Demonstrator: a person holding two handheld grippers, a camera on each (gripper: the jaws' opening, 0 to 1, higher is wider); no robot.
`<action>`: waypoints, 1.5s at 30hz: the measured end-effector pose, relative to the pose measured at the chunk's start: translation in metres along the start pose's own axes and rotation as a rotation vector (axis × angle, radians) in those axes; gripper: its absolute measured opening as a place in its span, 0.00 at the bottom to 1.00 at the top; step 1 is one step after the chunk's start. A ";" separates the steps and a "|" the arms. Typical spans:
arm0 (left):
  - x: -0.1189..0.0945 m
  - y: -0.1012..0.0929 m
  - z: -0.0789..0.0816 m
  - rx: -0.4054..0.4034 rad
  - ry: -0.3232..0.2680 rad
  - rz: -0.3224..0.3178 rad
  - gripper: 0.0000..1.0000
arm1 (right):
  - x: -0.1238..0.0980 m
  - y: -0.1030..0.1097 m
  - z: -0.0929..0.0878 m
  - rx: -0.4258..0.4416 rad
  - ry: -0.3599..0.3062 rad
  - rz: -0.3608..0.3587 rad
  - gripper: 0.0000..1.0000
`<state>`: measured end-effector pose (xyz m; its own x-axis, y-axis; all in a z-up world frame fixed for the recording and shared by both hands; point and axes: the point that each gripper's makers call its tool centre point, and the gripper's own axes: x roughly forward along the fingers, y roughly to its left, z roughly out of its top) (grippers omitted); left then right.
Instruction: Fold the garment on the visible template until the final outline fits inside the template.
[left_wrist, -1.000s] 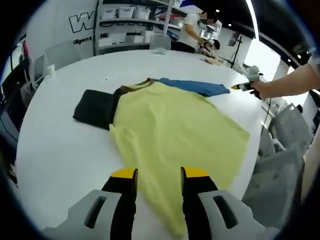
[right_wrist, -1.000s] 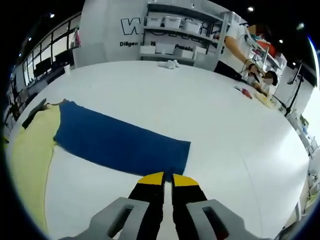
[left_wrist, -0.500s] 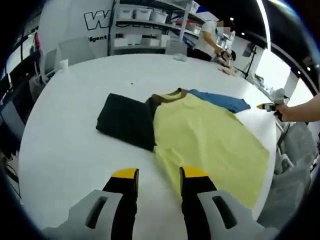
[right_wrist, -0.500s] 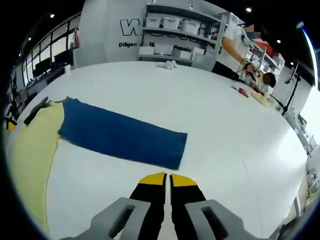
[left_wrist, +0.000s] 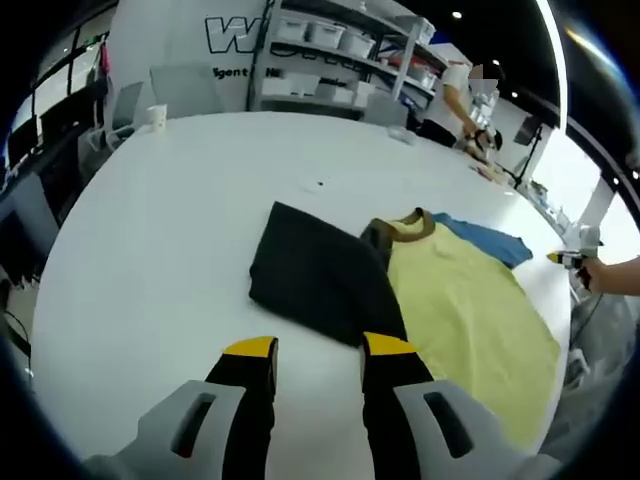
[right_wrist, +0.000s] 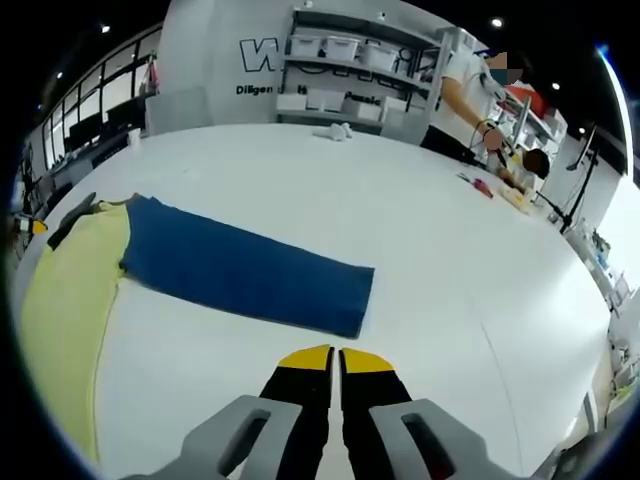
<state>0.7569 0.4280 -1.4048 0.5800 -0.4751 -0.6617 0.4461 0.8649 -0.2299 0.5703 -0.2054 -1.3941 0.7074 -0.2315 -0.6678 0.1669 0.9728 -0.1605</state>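
Note:
A yellow garment (left_wrist: 468, 318) with a brown collar (left_wrist: 411, 228) lies flat on the white table (left_wrist: 150, 260). A black rectangular sheet (left_wrist: 310, 272) lies against its left side, just beyond my left gripper (left_wrist: 318, 350), which is open and holds nothing. A long blue part (right_wrist: 250, 272) stretches out flat from the yellow garment (right_wrist: 62, 300). My right gripper (right_wrist: 334, 356) is shut, with bare table between its tips and the blue end. In the left gripper view a hand holds the right gripper (left_wrist: 562, 258) past the blue part (left_wrist: 490, 240).
Shelves with white bins (right_wrist: 350, 60) stand behind the table, and a person (right_wrist: 470, 90) works at its far edge. Small items (right_wrist: 342, 129) lie on the far side of the table. The table's rim (left_wrist: 560, 360) runs close to the garment's right side.
The left gripper view has swung left, so the black sheet now sits ahead of the jaws instead of the yellow cloth. My right gripper has drawn back from the blue end.

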 end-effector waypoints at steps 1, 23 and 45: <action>0.002 0.003 0.002 -0.004 0.000 0.004 0.30 | 0.000 0.000 0.000 0.000 0.000 0.000 0.00; 0.033 0.025 0.022 -0.087 0.008 0.028 0.21 | -0.001 0.001 -0.004 -0.005 0.012 -0.011 0.00; 0.031 0.027 0.025 0.035 0.025 0.100 0.00 | -0.004 0.005 -0.006 -0.004 0.018 -0.005 0.00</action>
<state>0.8040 0.4327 -1.4138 0.6057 -0.3824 -0.6978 0.4108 0.9013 -0.1373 0.5641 -0.1994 -1.3970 0.6938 -0.2368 -0.6801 0.1681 0.9715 -0.1669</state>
